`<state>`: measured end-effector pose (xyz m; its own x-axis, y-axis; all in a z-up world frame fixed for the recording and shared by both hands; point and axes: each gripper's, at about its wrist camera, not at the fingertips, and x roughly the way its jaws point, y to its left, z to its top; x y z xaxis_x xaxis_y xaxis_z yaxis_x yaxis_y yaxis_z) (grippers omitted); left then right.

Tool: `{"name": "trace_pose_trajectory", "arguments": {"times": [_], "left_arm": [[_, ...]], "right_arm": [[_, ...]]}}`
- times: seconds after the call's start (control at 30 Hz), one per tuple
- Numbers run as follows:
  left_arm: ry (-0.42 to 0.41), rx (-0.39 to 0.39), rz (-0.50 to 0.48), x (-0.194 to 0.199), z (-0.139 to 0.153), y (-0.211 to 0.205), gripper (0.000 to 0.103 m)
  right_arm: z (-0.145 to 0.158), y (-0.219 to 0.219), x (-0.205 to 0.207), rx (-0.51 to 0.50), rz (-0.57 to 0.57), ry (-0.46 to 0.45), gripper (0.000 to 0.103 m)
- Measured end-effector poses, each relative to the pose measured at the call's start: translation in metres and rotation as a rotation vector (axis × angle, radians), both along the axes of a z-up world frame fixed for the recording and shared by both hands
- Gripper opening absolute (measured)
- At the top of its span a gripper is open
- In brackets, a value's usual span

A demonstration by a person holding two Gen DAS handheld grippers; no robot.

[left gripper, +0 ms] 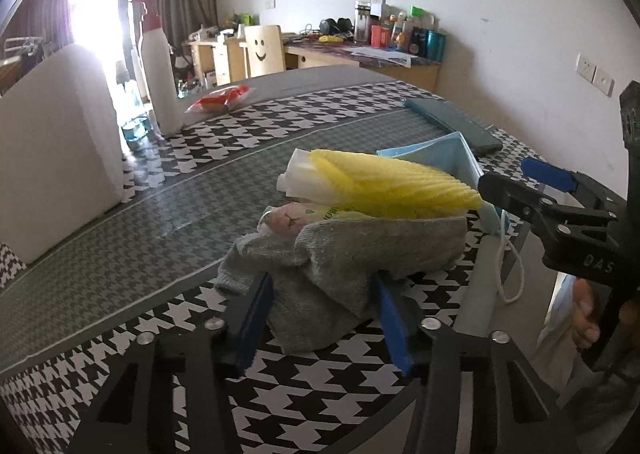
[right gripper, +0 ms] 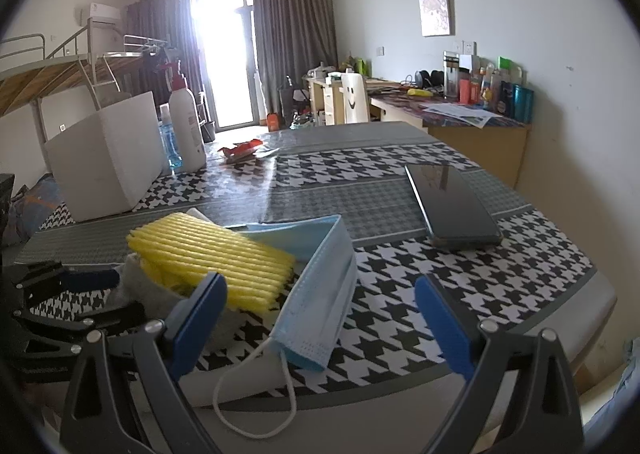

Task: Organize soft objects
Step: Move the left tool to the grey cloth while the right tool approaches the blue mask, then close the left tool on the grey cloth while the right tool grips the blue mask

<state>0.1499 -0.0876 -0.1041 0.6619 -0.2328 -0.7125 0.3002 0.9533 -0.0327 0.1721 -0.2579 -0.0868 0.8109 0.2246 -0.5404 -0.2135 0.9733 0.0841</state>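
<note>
A pile of soft things lies near the table's front edge. A yellow ribbed foam net [left gripper: 392, 186] [right gripper: 216, 254] lies on top of a grey sock [left gripper: 360, 250] [right gripper: 140, 290], a pink packet [left gripper: 294, 216] and a white tissue pack [left gripper: 308, 178]. A blue face mask [right gripper: 320, 286] [left gripper: 448, 152] leans against the pile, its ear loop hanging over the table edge. My left gripper [left gripper: 324, 314] is open, its blue pads either side of the grey sock. My right gripper [right gripper: 320, 318] is open around the mask's near end; it also shows in the left wrist view [left gripper: 536, 190].
A dark phone [right gripper: 452, 206] [left gripper: 456, 122] lies right of the pile. A white foam box [right gripper: 104, 158] [left gripper: 56, 150], a white spray bottle [right gripper: 186, 126] [left gripper: 158, 70] and a red wrapper [right gripper: 240, 150] [left gripper: 218, 100] stand at the far left. The houndstooth table [right gripper: 400, 318] ends close to me.
</note>
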Motion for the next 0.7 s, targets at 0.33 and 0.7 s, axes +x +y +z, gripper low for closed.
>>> {"name": "trace_pose_trajectory", "arguments": {"times": [0.33, 0.7], "left_arm": [[0.03, -0.024, -0.033, 0.001, -0.004, -0.002, 0.028], [0.014, -0.058, -0.05, -0.002, 0.0, 0.0, 0.009]], "right_arm": [[-0.009, -0.002, 0.014, -0.009, -0.006, 0.064, 0.073], [-0.024, -0.01, 0.023, -0.007, -0.048, 0.152, 0.031]]}}
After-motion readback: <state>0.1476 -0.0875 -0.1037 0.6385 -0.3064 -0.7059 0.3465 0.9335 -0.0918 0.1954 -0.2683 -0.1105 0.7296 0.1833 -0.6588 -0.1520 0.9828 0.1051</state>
